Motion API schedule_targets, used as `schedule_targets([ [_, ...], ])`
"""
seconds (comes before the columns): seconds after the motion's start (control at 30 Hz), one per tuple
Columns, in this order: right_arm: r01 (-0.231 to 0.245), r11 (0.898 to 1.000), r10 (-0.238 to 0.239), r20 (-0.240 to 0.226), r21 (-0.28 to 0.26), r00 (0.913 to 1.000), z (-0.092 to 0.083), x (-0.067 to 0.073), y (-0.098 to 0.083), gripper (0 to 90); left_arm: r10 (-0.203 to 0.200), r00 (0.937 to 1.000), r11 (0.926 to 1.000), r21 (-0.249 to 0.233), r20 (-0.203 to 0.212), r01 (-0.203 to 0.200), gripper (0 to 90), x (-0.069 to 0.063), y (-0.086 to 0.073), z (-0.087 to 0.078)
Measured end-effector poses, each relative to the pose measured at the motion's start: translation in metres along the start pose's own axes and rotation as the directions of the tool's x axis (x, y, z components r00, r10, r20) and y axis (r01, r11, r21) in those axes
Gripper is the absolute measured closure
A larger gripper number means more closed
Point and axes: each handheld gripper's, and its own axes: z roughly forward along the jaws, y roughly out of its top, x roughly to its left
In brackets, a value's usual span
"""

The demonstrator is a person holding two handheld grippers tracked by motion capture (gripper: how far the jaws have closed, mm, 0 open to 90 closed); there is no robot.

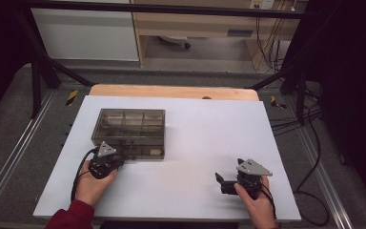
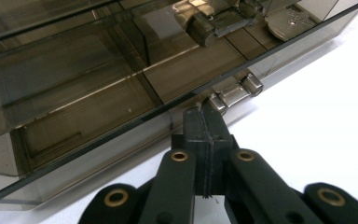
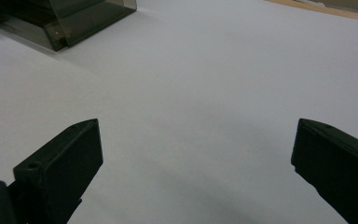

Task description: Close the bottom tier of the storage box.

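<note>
Smoky plastic box (image 2: 98,84) beside closed left tool (image 2: 204,122)

Left tool (image 1: 106,160), lower left of frame, has its jaws pressed together; right tool (image 1: 228,183), lower right, stands spread wide.

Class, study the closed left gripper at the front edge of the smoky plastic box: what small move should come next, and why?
Probably nudge the left gripper up under the latch to flip it open. Its jaws are shut, with the tip at the front wall of the compartment box beside that clasp, and the lid looks closed. The right gripper waits open over the bare table.
</note>
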Motion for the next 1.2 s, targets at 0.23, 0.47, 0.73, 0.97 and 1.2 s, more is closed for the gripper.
schedule_targets([
  [0.23,-0.003,1.000,0.003,-0.001,0.005,1.0000,0.0009,0.0003,0.0003,2.7,0.003,1.0000,1.0000,-0.006,0.005,-0.003,90.0,0.0005,0.0009,0.0000],
  [0.47,-0.001,1.000,0.001,-0.002,0.008,1.0000,0.0018,0.0010,0.0001,2.8,-0.003,0.9999,0.9999,-0.010,0.011,0.003,90.0,0.0012,0.0011,-0.0001],
  [0.73,-0.005,1.000,0.005,-0.002,0.007,1.0000,0.0016,0.0010,0.0002,2.8,0.022,0.9997,0.9997,-0.004,-0.004,-0.022,90.0,0.0000,0.0032,0.0003],
  [0.97,-0.005,1.000,0.005,-0.002,0.008,1.0000,0.0018,0.0010,0.0002,2.8,0.007,1.0000,0.9999,-0.012,-0.004,-0.007,90.0,0.0024,0.0040,0.0028],
  [1.2,-0.005,1.000,0.005,-0.003,0.010,1.0000,0.0020,0.0014,0.0001,2.7,0.006,0.9999,0.9999,-0.008,-0.008,-0.006,90.0,0.0032,0.0065,0.0044],
])
